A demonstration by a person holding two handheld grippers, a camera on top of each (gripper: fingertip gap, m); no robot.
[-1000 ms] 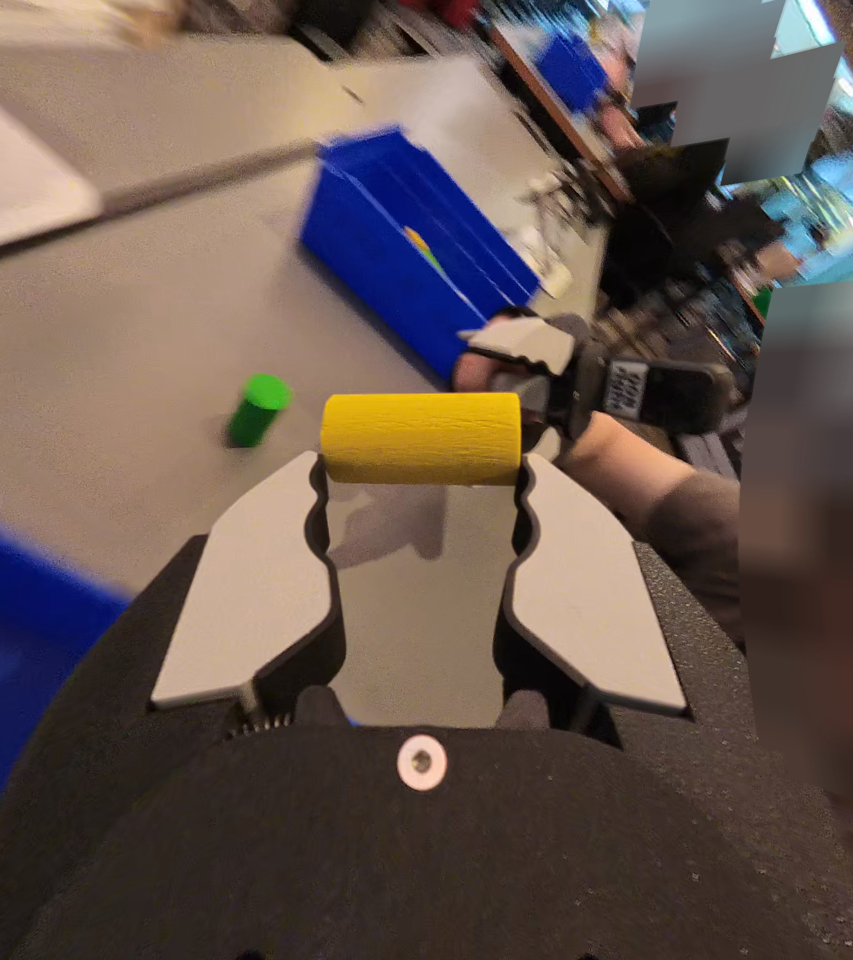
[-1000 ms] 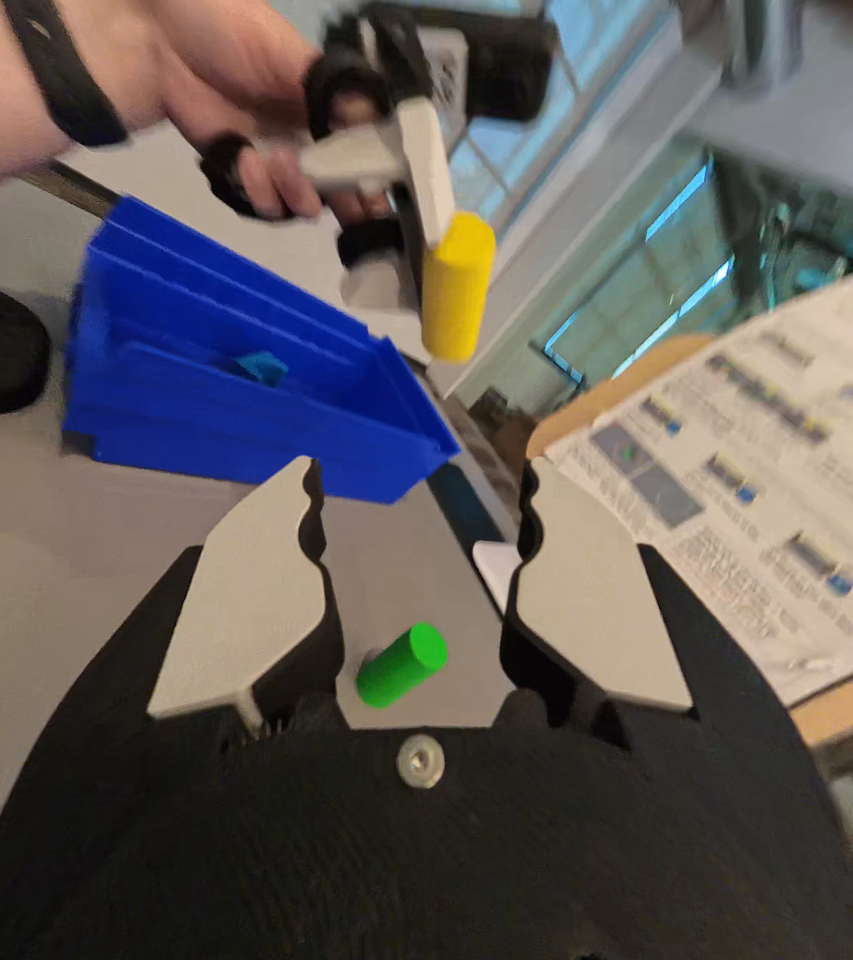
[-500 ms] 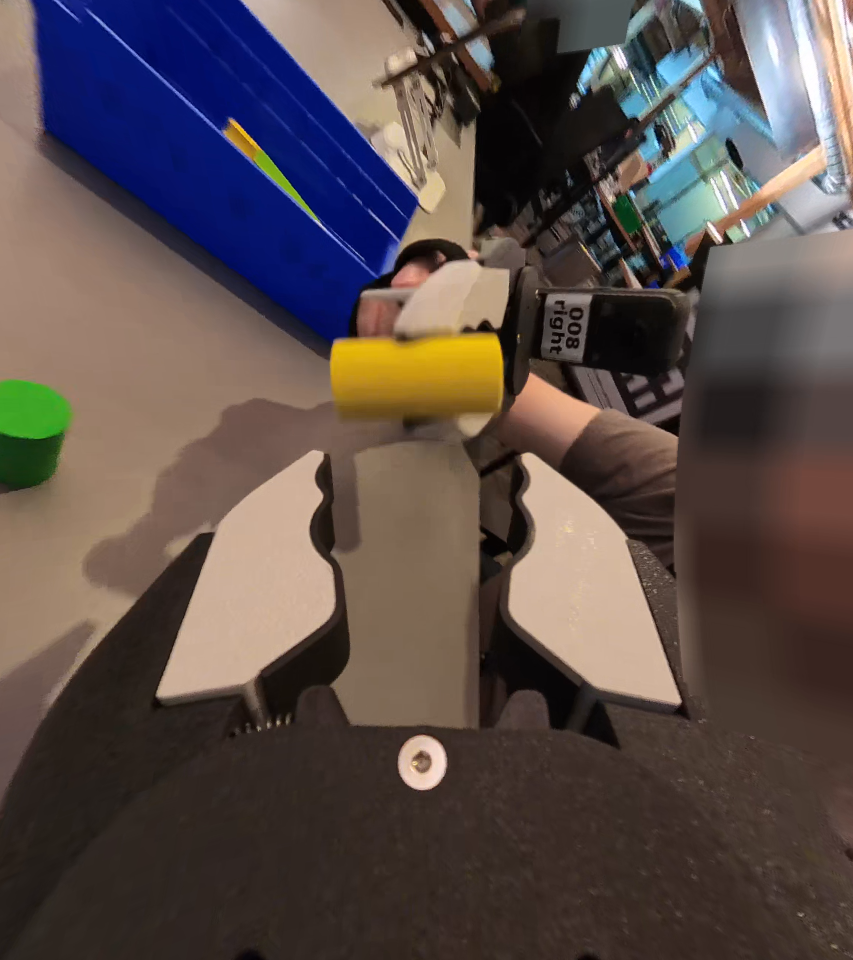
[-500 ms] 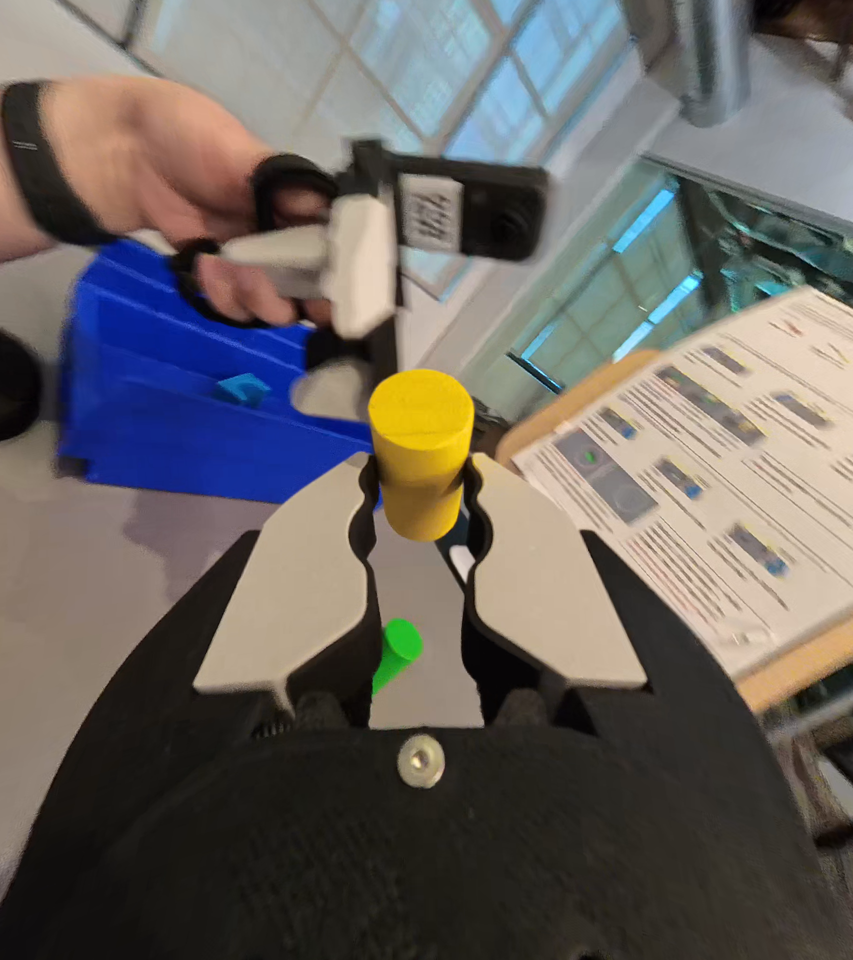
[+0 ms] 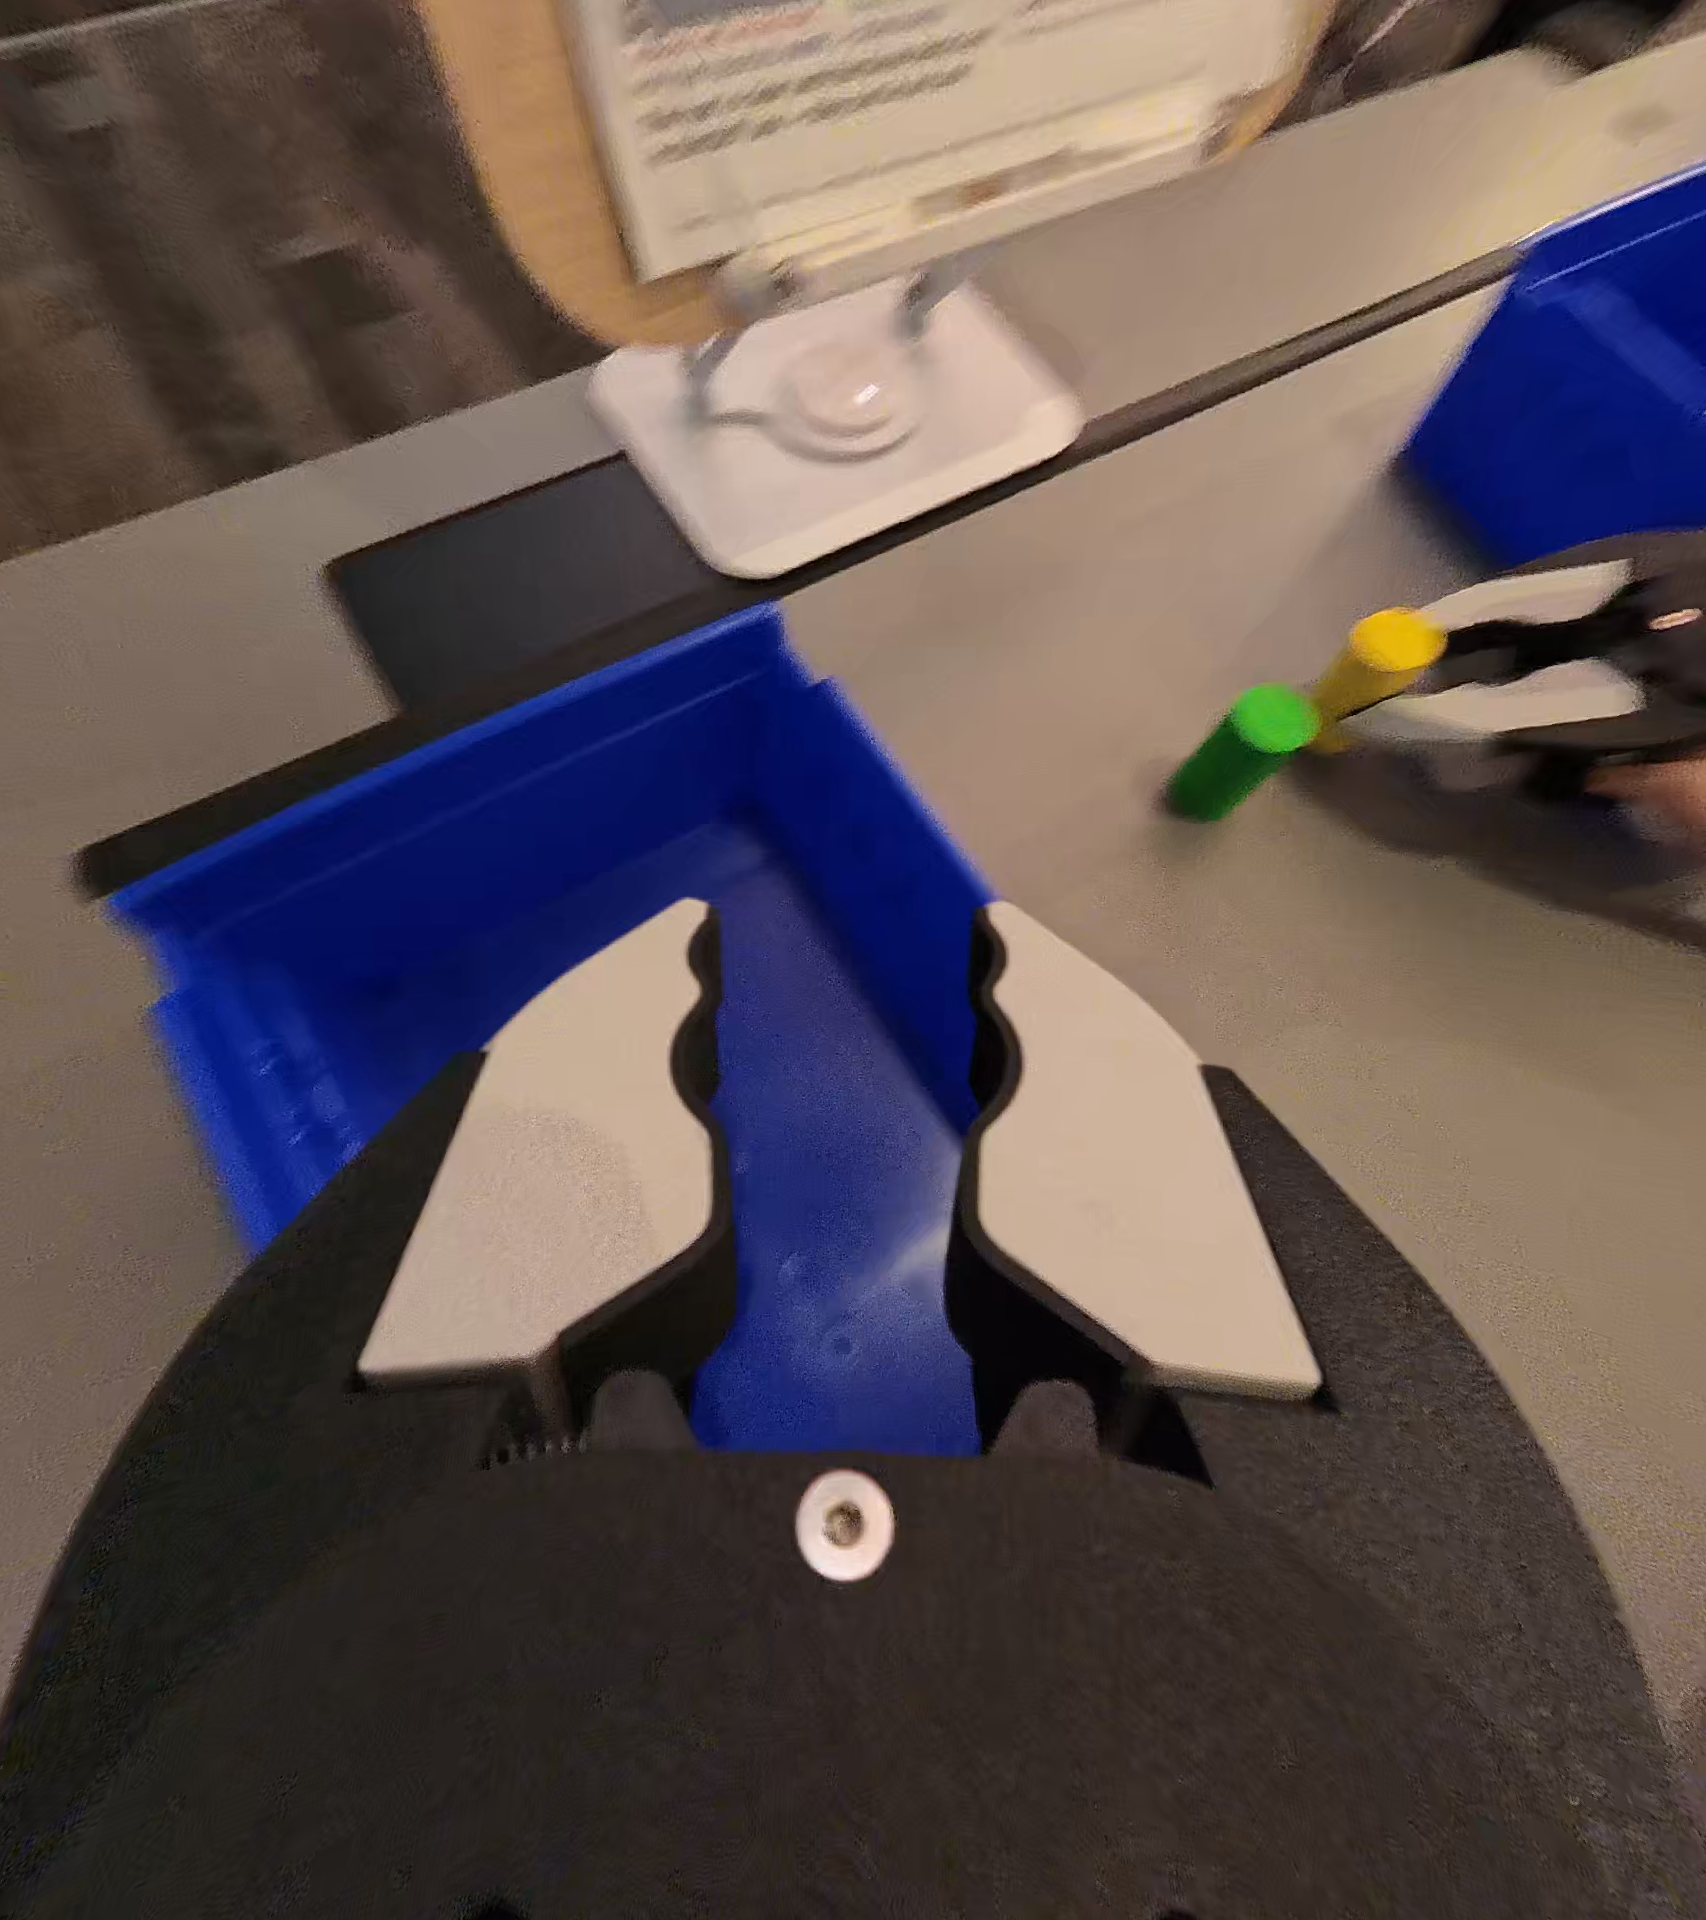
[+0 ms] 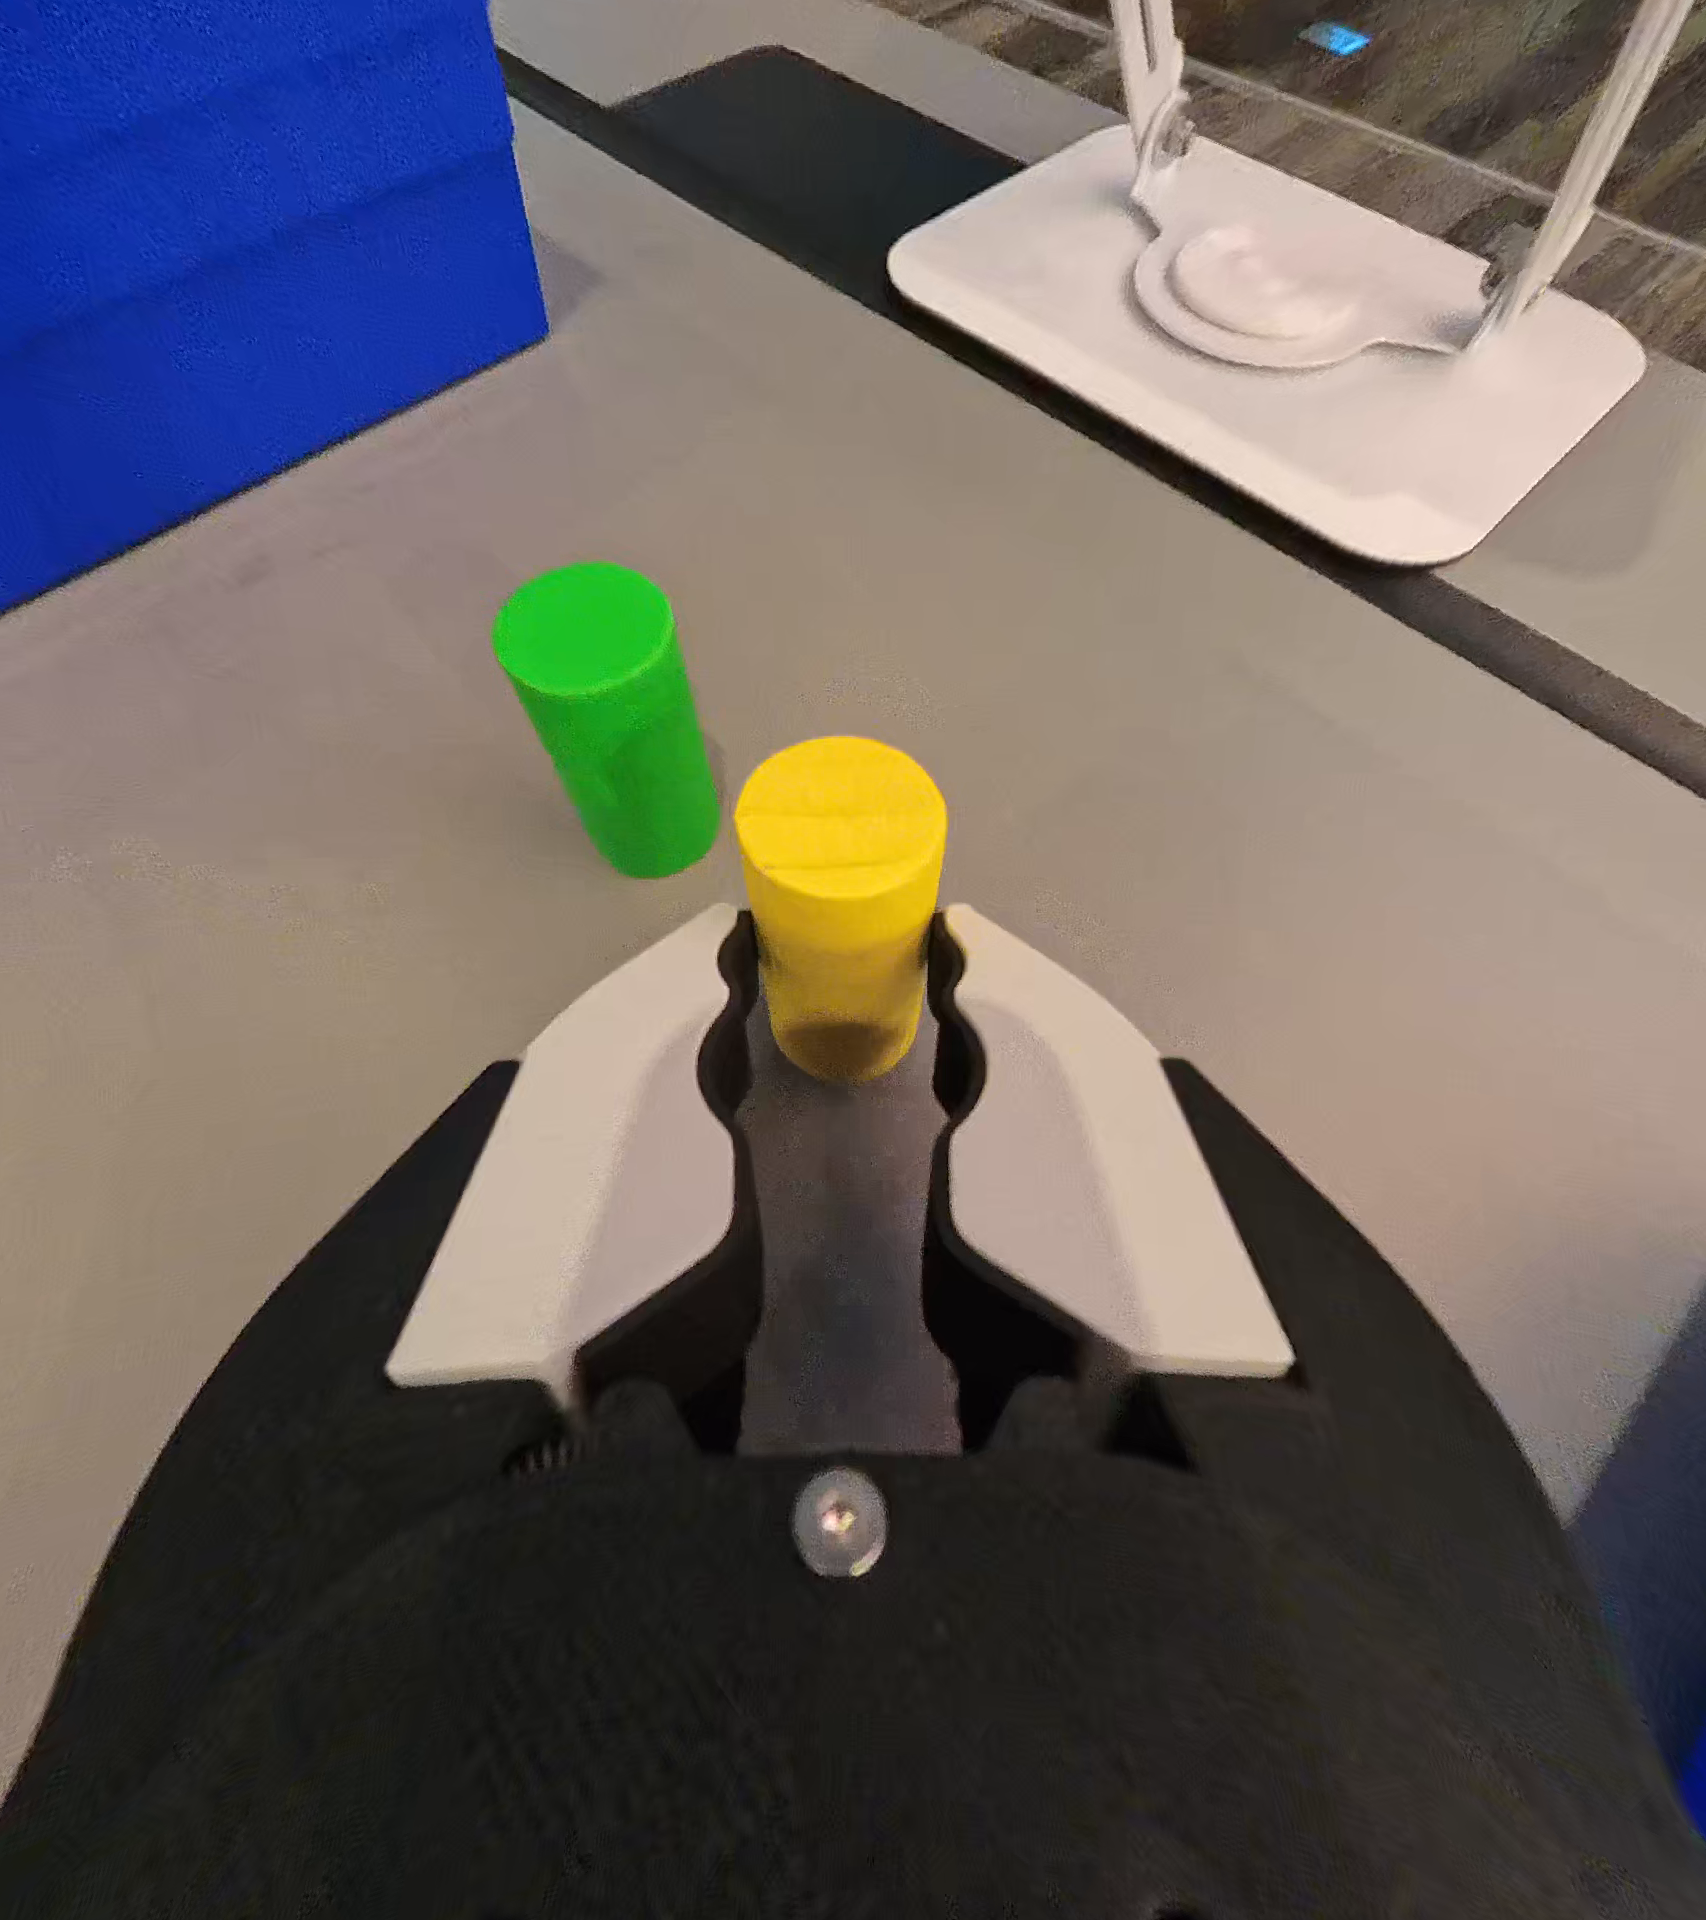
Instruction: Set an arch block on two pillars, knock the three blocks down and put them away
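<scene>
A plain grey tabletop (image 6: 1244,852) fills both views, crossed near its far side by a dark seam, with patterned carpet beyond the edge. On that seam sits the flat white base of a stand (image 6: 1275,343); in the left wrist view the stand holds up a blurred printed sheet on a tan board (image 5: 890,114).

The right gripper (image 6: 841,940) is clamped on a yellow cylinder block (image 6: 841,894), its two grey fingers pressing the block's sides. The block stands upright, its lower end at or just above the table; which of the two cannot be told. A green cylinder block (image 6: 610,727) stands upright on the table just beside it, to the left and slightly farther off. The two look very close, but whether they touch cannot be told. A blue bin (image 6: 184,260) rises at the far left of this view, near the green block.

The left gripper (image 5: 841,966) hangs with its fingers apart and holding nothing, above a second, open blue bin (image 5: 475,831) whose visible floor is bare. Off to its right, well apart, the right gripper and both cylinders appear again, with another blue bin behind them.
</scene>
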